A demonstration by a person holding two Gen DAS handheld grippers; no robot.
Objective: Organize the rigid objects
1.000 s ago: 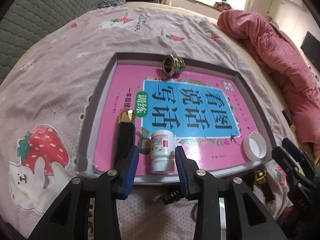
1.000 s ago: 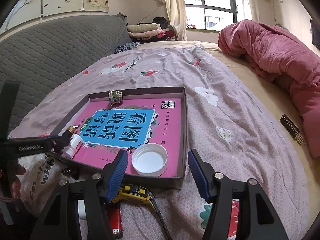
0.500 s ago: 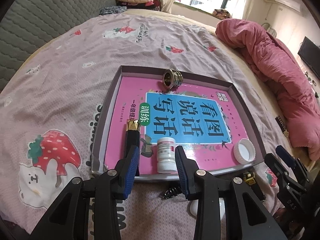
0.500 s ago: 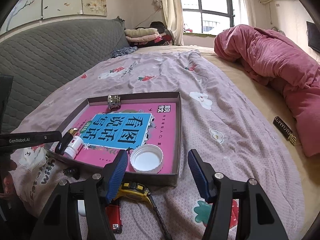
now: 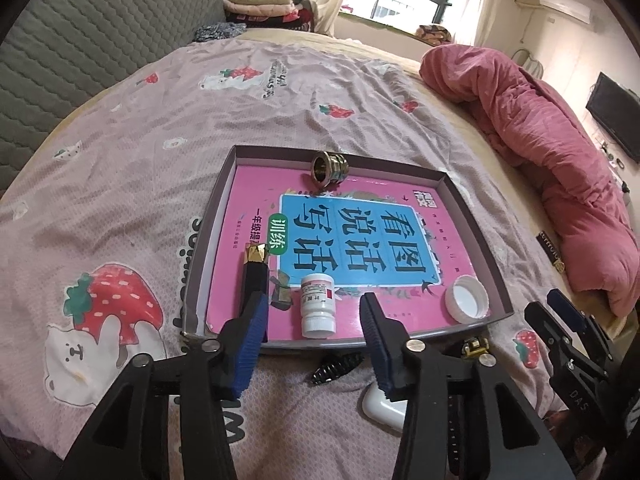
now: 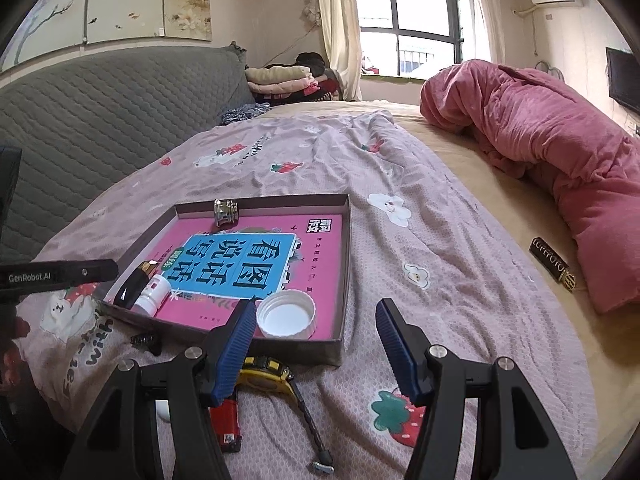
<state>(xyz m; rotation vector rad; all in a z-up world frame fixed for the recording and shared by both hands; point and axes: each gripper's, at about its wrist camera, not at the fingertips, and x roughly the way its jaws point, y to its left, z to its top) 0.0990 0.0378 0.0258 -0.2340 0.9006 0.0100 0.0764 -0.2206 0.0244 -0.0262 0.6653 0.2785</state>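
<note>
left gripper (image 5: 314, 322) agape (level), above tray (image 5: 208, 240)

Both the left gripper (image 5: 312, 332) and right gripper (image 6: 314, 342) are matte black plastic with angular arms, silver round screws at the joints and ribbed blue pads on the jaws; one side bar reads "GenRobot.AI" in white.

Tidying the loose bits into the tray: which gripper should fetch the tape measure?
Right. The tape measure lies just below the open right gripper; the left gripper faces the pill bottle in the tray.
</note>
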